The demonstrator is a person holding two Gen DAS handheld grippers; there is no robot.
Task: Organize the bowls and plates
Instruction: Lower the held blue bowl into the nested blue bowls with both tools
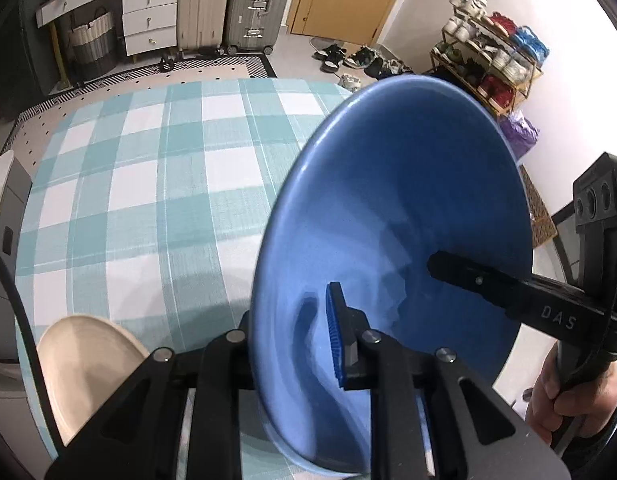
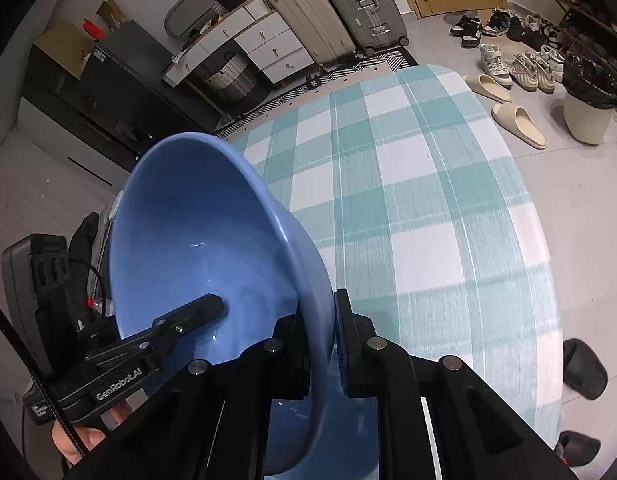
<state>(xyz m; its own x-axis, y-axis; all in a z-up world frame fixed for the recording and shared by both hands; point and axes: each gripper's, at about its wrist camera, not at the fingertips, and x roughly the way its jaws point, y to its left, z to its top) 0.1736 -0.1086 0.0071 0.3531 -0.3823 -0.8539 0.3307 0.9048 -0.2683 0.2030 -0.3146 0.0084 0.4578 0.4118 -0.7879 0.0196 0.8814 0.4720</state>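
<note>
The checked counter (image 1: pixel 148 184) is cut off by the frame edges and partly hidden behind the blue bowl (image 1: pixel 388 208), which hangs tilted above it. The left tool (image 1: pixel 296 344) pinches one side of the bowl's wall, the right tool (image 2: pixel 320 340) the opposite side. A cream plate (image 1: pixel 80 356) lies at the counter's near edge, half hidden by the left tool.

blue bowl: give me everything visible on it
The blue bowl is a wide, deep, glossy dish, ceramic by the look, plain inside and empty. It is tilted steeply, held above the checked tablecloth. Both tools clamp its rim from opposite sides: the left tool and the right tool, each with one finger inside and one outside. Nothing else touches it.
</note>
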